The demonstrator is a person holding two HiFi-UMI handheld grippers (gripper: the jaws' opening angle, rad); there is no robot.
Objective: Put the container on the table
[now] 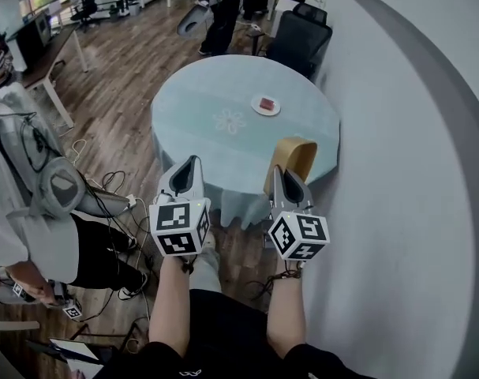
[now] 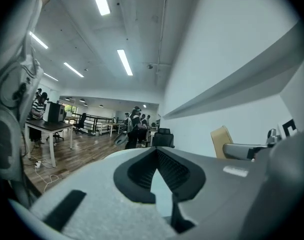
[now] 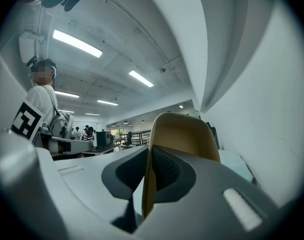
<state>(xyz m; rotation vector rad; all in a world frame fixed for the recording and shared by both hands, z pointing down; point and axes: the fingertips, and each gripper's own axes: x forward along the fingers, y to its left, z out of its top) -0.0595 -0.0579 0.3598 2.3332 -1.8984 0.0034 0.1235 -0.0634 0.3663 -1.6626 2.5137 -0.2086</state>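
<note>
A tan, bowl-like container (image 1: 296,158) hangs on edge at the near rim of the round table (image 1: 223,85), which has a pale blue cloth. My right gripper (image 1: 279,172) is shut on the container's rim. In the right gripper view the tan wall (image 3: 184,134) stands clamped between the black pads of that gripper (image 3: 149,154). My left gripper (image 1: 193,161) is level beside it, to the left, its jaws together with nothing in them. The left gripper view shows its own tips (image 2: 156,152) meeting, with the container (image 2: 221,141) off to the right.
A small white plate (image 1: 265,105) with something red sits at the table's far right. A black office chair (image 1: 300,34) stands behind the table. A curved white wall (image 1: 413,133) runs along the right. A person (image 1: 89,251), bags and cables (image 1: 105,184) are on the floor at left.
</note>
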